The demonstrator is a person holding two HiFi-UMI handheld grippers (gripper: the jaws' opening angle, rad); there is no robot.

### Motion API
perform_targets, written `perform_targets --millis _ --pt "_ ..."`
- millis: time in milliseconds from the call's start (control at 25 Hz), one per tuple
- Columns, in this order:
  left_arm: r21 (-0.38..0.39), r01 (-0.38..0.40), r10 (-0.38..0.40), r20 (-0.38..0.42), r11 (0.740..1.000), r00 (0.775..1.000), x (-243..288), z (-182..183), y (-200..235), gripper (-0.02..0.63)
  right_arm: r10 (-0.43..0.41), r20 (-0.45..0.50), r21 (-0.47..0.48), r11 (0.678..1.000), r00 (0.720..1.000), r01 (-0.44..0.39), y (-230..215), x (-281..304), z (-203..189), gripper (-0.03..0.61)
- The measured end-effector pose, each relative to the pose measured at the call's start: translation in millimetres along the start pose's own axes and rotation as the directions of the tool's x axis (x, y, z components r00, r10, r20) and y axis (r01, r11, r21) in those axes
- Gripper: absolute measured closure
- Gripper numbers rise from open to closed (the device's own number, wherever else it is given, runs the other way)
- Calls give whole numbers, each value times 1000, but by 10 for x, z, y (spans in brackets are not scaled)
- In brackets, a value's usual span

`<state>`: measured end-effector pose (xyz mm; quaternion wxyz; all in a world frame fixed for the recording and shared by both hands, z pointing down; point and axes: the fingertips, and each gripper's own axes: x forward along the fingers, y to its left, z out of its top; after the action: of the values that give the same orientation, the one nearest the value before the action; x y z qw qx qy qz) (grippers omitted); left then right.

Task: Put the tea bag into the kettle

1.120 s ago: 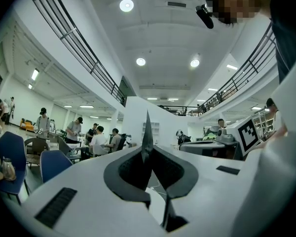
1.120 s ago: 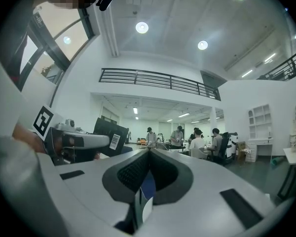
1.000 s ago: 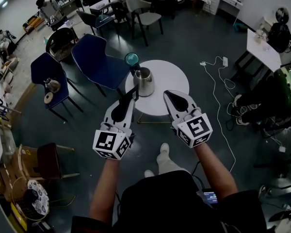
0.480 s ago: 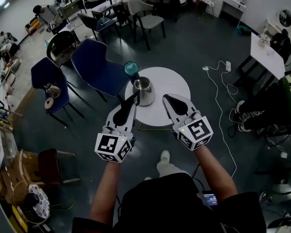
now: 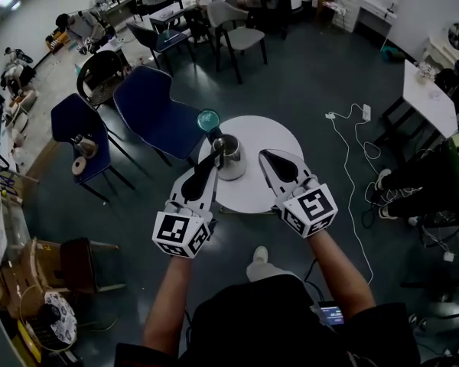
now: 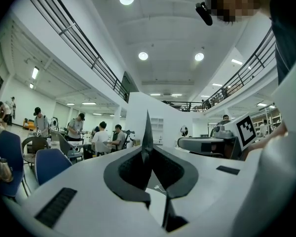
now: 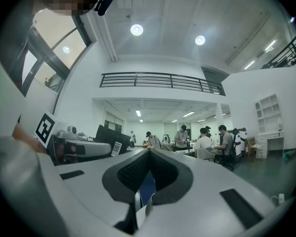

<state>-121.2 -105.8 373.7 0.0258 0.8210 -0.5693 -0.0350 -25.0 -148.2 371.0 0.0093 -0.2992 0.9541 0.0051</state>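
Kettle [image 5: 229, 157] is brought nearer than a second ago, lol
Left gripper [image 5: 212, 160] and right gripper [image 5: 263, 154] are held closed, empty; no tea bag is spotted, nothing's done yet.

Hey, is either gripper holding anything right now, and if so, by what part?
Nothing that shows. The left gripper and the right gripper each have their jaws shut tip to tip, with nothing visible between them.

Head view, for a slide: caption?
Left gripper and right gripper, both shut, poised near a steel kettle on a round white table.
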Motion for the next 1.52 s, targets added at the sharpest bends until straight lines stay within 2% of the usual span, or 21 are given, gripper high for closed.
perform_targets --millis 320,520,880,1120,1520 --pt "-9 -40 40 -9 999 999 347 -28 110 578 36 -9 9 999 999 -36 -337 187 -33 560" --pt "-53 -48 47 -20 997 999 573 -124 145 578 47 -21 11 999 999 -46 -578 288 -96 560" --pt "-65 -110 107 -38 992 993 868 -278 141 578 92 -41 24 996 995 -91 -910 340 -244 560" --pt "-76 -126 122 -60 989 991 974 -354 159 578 95 -44 45 995 995 -93 -1029 374 -284 560" --pt "-70 -102 96 -95 992 991 1156 -475 213 578 58 -42 50 997 997 -56 -1187 419 -301 560"
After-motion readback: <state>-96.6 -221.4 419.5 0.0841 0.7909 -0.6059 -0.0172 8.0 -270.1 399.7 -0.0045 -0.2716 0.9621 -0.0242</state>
